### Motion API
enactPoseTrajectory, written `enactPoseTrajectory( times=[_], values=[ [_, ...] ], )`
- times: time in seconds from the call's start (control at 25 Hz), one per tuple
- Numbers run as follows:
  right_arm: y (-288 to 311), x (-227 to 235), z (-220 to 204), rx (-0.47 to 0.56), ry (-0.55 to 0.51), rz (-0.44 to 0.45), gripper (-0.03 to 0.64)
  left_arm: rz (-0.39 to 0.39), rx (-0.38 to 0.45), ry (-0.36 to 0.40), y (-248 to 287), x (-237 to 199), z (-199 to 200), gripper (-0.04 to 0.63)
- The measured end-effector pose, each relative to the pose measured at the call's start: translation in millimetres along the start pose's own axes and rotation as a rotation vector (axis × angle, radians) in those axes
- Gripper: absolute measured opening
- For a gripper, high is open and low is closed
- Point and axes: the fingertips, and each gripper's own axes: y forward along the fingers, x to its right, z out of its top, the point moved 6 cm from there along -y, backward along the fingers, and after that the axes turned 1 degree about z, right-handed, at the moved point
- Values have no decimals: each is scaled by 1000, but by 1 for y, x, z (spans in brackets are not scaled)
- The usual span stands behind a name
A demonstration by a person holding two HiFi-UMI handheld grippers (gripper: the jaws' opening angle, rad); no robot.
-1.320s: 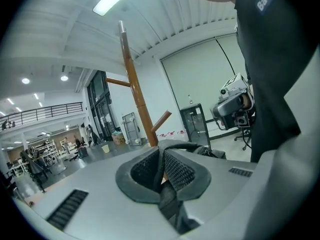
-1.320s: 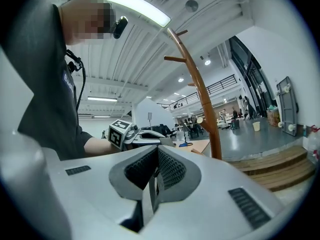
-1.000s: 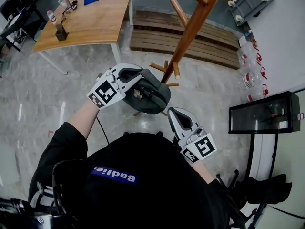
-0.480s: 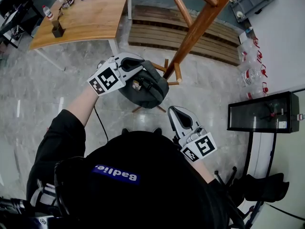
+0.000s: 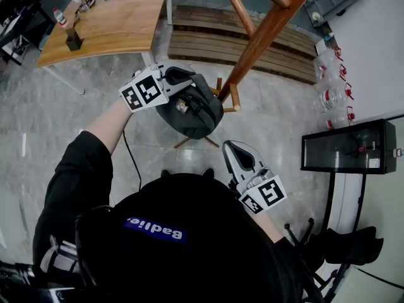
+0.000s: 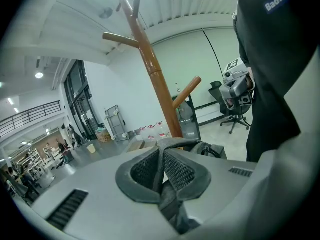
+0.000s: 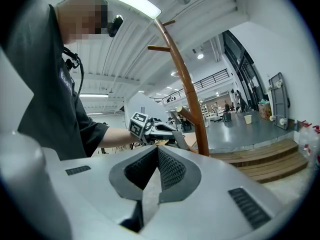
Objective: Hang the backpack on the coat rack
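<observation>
In the head view a dark grey backpack [image 5: 194,111] hangs from my left gripper [image 5: 178,79], which is shut on its top strap. The bag sits close against the lower short pegs [image 5: 234,96] of the brown wooden coat rack [image 5: 265,33]. The left gripper view shows the strap [image 6: 168,200] pinched between the closed pads, the backpack [image 6: 202,146] just beyond and the rack pole [image 6: 155,79] rising behind. My right gripper [image 5: 232,154] is held low near the person's chest, shut with nothing in it. From the right gripper view [image 7: 156,156] the coat rack [image 7: 187,94] and left gripper [image 7: 150,129] are visible ahead.
A wooden table [image 5: 120,17] stands at upper left with small items on it. Wooden steps [image 5: 202,43] lie behind the rack. A black glass-fronted case [image 5: 347,150] and several bottles [image 5: 331,100] line the right wall. A black office chair [image 5: 347,248] is at lower right.
My left gripper has carried the backpack up and away from the person's body, closer to the rack pole. The right gripper has stayed where it was.
</observation>
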Motion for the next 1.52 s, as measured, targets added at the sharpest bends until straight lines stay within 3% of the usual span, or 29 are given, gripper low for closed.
enactPoseTrajectory(
  times=[0.72, 1.0, 1.52],
  values=[
    [-12, 7, -8, -19, 23, -39, 5, -143, -43, 59, 35, -12, -20, 37],
    [-21, 11, -9, -27, 32, -59, 5, -134, 0, 53, 48, -8, -29, 37],
    [-29, 12, -17, -51, 39, -77, 5, -61, 107, -46, 71, 11, -41, 48]
  ],
)
